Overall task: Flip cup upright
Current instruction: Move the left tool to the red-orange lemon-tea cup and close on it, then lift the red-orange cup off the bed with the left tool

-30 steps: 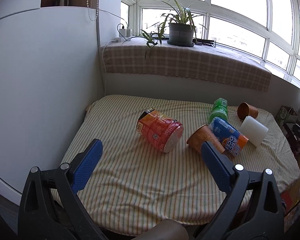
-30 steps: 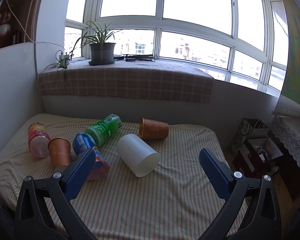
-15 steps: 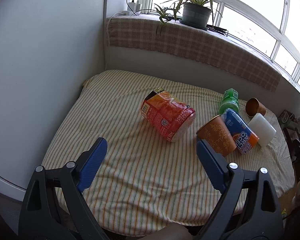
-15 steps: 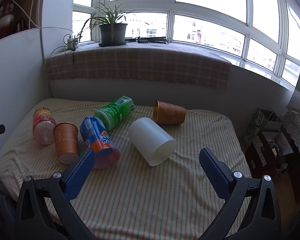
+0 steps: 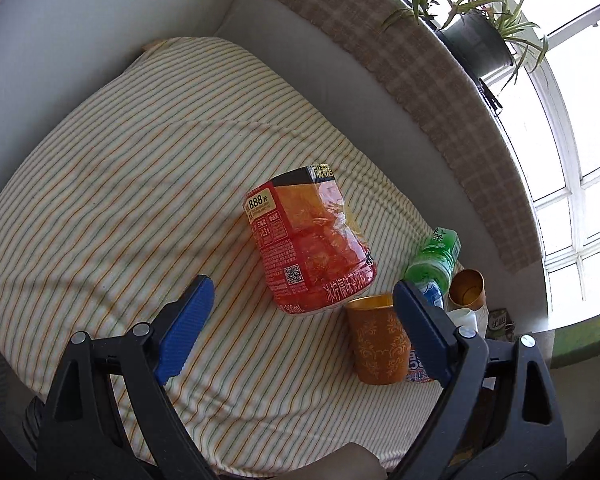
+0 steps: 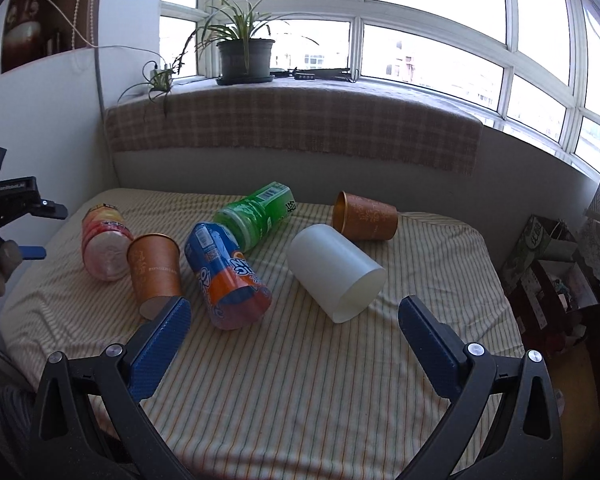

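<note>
Three cups lie on their sides on the striped table (image 6: 300, 380): a white cup (image 6: 334, 270) in the middle, an orange patterned cup (image 6: 366, 218) behind it, and another orange cup (image 6: 154, 270) at the left, also in the left wrist view (image 5: 376, 342). My right gripper (image 6: 294, 344) is open and empty, in front of the white cup. My left gripper (image 5: 300, 320) is open and empty, above the red cup-shaped pack (image 5: 310, 244), with the orange cup by its right finger.
A blue-orange can (image 6: 226, 276) and a green bottle (image 6: 256, 214) lie between the cups. A checked sill with a potted plant (image 6: 244, 56) runs behind the table. A white wall (image 5: 80, 32) borders the left. Boxes (image 6: 548, 248) stand on the floor at the right.
My left gripper has moved forward over the table and rolled, now looking down on the red pack. My right gripper has moved closer to the white cup. Both stay open.
</note>
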